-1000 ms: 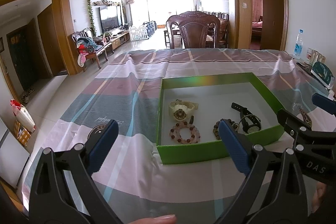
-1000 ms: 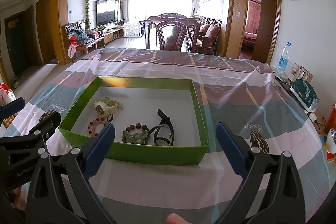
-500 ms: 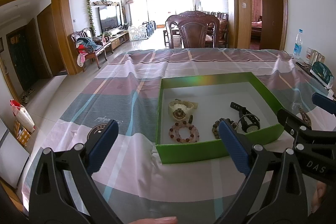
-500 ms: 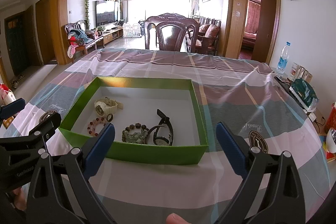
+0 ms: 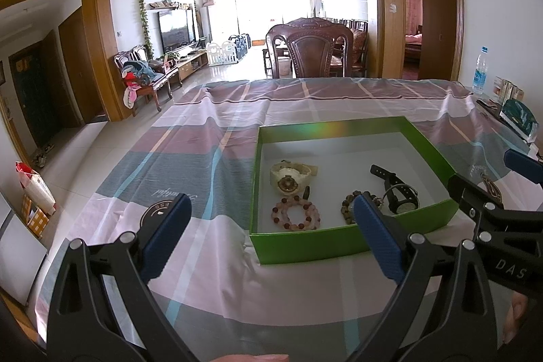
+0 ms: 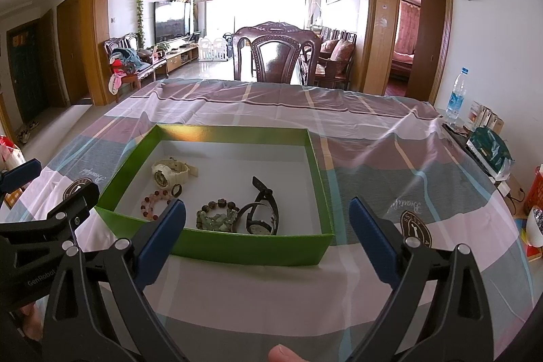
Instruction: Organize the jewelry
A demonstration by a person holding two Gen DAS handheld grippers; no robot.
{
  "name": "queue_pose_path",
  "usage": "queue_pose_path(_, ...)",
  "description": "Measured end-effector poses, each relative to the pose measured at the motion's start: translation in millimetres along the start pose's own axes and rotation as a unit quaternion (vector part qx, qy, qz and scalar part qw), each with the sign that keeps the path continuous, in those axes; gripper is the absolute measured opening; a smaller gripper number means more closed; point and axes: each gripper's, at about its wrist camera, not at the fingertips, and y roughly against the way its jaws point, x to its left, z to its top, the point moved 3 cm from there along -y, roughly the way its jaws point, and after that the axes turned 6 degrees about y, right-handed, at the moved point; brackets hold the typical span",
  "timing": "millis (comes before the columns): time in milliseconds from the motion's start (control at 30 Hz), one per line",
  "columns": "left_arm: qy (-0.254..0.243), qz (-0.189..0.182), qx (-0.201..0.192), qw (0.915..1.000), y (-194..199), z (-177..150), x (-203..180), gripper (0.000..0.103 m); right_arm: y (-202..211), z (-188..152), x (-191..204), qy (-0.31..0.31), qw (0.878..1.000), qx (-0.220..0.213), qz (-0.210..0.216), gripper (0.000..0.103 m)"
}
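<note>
a dining table under a striped pink, grey and mauve tablecloth point(image 6: 237, 287) fills the foreground, with a carved wooden chair point(image 6: 276, 55) at its far end and a bright living room beyond. the landmark here is the shallow green box point(image 6: 251, 248), white inside, lying on the cloth.

all the jewelry i can see sits inside that box, toward its near wall. a cream watch point(image 6: 168, 173) lies at the box's left side, a pink bead bracelet point(image 6: 154, 204) just in front of it with a small dark ring point(image 6: 176, 190) between them. a green bead bracelet point(image 6: 217, 216) rests close to the near wall, touching or nearly touching a black watch point(image 6: 261, 214) whose strap runs away toward the far wall.

the left gripper point(image 5: 269, 234) hovers off the box's near-left corner, blue pads spread wide, nothing between them. the right gripper point(image 6: 268, 236) hangs in front of the near wall, also spread wide and empty, and is more squarely lined up with the box.

judging from this, the right claw is nearer the black watch and green beads, which lie straight ahead of it just over the wall; the left is nearer the cream watch and pink beads. the black watch's long axis points away from the right claw, so closing across the strap looks natural.
</note>
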Motion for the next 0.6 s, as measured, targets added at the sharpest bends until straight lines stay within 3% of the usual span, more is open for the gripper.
queue_pose_path(600, 0.001, -0.003, 0.004, 1.0000, -0.1, -2.3, -2.4, 0.095, 0.5, -0.3, -1.0, 0.000, 1.000, 0.003, -0.003, 0.095)
